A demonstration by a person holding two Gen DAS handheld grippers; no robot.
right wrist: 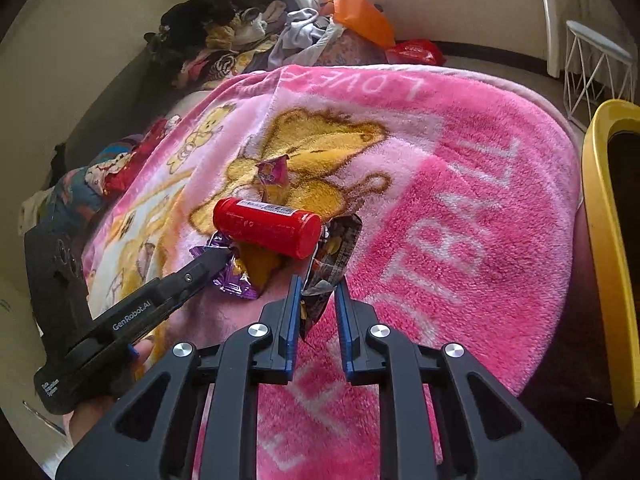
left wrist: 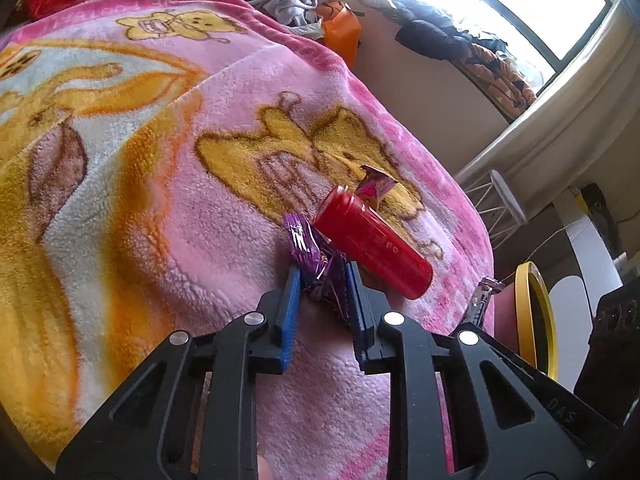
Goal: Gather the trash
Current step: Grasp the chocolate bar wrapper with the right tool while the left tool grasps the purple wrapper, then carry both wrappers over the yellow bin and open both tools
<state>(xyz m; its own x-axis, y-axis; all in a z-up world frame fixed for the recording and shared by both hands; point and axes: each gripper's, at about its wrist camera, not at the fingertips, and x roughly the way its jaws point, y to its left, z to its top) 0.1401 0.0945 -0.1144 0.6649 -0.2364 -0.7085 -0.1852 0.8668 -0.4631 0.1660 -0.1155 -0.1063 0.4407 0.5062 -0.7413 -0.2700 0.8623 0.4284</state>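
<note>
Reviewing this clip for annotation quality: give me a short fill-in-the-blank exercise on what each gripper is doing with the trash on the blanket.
1. The left gripper has its fingers around a crumpled ____ wrapper.
2. The red canister lies on its ____ on the pink blanket.
3. The right gripper has a ____ wrapper between its fingers.
4. The bin rim is coloured ____.

Missing words: purple; side; dark; yellow

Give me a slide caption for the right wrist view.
Right tool around a dark wrapper beside a red canister on the pink blanket.
</note>
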